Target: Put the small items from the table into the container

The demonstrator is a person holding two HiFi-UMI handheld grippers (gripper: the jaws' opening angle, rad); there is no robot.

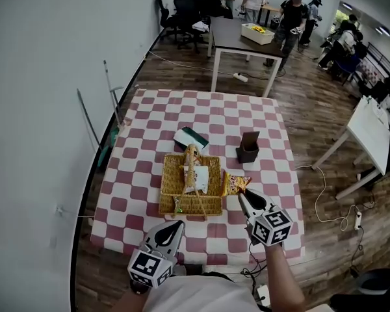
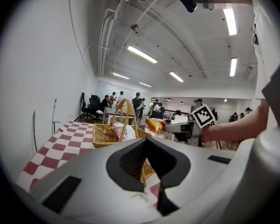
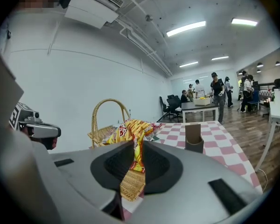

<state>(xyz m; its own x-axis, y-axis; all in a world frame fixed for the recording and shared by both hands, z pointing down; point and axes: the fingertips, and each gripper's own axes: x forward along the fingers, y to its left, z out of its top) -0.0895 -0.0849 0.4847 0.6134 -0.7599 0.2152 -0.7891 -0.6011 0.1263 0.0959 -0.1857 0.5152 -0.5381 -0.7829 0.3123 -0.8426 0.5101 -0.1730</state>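
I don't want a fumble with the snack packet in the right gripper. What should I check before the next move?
1. Right gripper on the crinkly yellow-and-red snack packet: ok, jaws shut on it.
2. Packet off the red-and-white checked tablecloth: ok.
3. Packet above the woven wicker basket: not ok, it hangs beside the right rim.
4. Room in basket: ok, beside a white packet.
5. Left gripper out of the way: ok, empty, near table edge.
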